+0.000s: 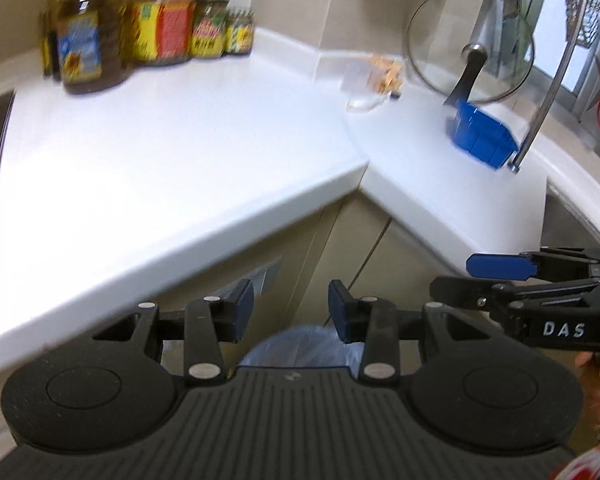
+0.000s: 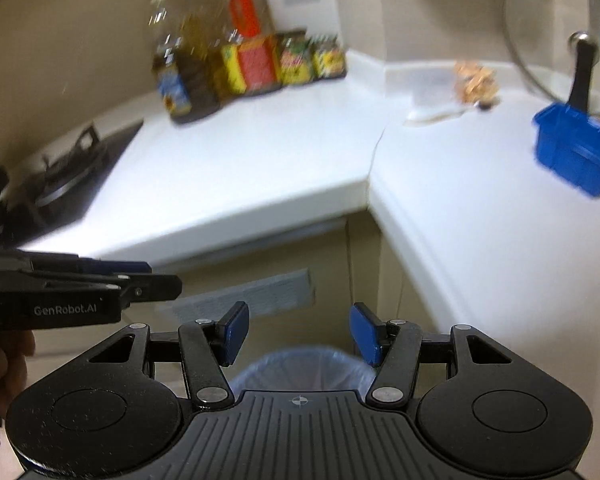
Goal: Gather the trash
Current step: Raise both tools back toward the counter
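A crumpled clear wrapper with tan scraps (image 1: pixel 374 80) (image 2: pixel 456 90) lies in the back corner of the white countertop (image 1: pixel 172 152) (image 2: pixel 260 152). Below the counter corner, a bin lined with a blue bag (image 1: pixel 296 344) (image 2: pixel 304 368) shows just under both grippers. My left gripper (image 1: pixel 291 306) (image 2: pixel 162 278) is open with nothing between its blue pads. My right gripper (image 2: pixel 299 330) (image 1: pixel 460 278) is open wider, also with nothing in it. Both hang in front of the cabinet doors, side by side, well short of the wrapper.
Oil bottles and jars (image 1: pixel 148 36) (image 2: pixel 252 60) stand at the back left. A blue box (image 1: pixel 480 136) (image 2: pixel 576 152) holds a glass pot lid (image 1: pixel 472 44) at the right. A gas hob (image 2: pixel 68 176) sits at the left, a dish rack (image 1: pixel 592 4) far right.
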Action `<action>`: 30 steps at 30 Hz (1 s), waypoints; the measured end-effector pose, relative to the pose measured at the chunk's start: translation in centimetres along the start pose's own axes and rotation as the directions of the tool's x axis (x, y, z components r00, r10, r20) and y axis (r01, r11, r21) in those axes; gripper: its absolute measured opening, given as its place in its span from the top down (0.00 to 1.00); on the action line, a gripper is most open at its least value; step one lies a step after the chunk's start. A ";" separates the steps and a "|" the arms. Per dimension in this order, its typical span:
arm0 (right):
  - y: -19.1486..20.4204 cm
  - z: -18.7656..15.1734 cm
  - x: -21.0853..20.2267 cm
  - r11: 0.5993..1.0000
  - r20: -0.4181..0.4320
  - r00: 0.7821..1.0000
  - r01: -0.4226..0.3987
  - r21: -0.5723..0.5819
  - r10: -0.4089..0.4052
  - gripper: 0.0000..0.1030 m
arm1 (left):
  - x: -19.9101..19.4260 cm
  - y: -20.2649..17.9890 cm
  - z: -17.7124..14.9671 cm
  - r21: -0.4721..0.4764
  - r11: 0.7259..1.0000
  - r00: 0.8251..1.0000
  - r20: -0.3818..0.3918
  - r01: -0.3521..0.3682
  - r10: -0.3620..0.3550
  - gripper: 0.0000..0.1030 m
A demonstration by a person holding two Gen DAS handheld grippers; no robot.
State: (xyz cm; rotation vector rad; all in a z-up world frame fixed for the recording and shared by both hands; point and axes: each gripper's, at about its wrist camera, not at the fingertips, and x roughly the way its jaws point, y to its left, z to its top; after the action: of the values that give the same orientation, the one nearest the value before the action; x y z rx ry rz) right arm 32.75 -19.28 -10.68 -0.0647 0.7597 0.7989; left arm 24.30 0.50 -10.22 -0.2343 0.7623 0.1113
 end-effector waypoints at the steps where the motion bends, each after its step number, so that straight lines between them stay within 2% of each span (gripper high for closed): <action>1: -0.1 0.6 -0.3 1.000 0.015 1.000 0.012 0.008 -0.012 0.45 | 0.0 -0.2 0.7 0.005 1.000 1.000 0.010 0.004 -0.004 0.64; 7: -2.9 4.4 -1.3 0.996 0.091 0.994 0.059 0.067 -0.065 0.45 | 1.0 -2.0 5.7 0.051 0.998 0.998 0.065 0.022 -0.025 0.64; 12: -6.6 8.2 -0.8 0.992 0.131 0.988 0.071 0.102 -0.085 0.45 | 3.5 -4.0 10.1 0.090 0.995 0.995 0.096 0.030 -0.039 0.61; 18: -10.9 12.3 0.9 0.988 0.169 0.981 0.068 0.136 -0.091 0.45 | 8.1 -6.8 15.6 0.193 0.980 0.991 0.107 0.053 -0.074 0.57; 20: -12.3 13.4 1.5 0.988 0.176 0.981 0.061 0.144 -0.086 0.45 | 9.9 -7.7 17.3 0.228 0.972 0.990 0.108 0.062 -0.089 0.51; 23: -14.5 15.4 2.7 0.987 0.187 0.978 0.062 0.145 -0.089 0.45 | 12.7 -8.7 19.7 0.273 0.959 0.989 0.104 0.073 -0.105 0.47; 30: -19.6 19.1 5.8 0.985 0.186 0.977 0.077 0.156 -0.106 0.45 | 19.5 -9.8 23.5 0.355 0.934 0.994 0.071 0.050 -0.080 0.46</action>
State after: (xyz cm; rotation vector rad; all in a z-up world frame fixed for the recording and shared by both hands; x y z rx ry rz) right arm 59.77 -23.33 -4.66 0.1097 0.6246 0.6483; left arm 55.92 -2.79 -5.70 0.0876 0.6763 -0.0795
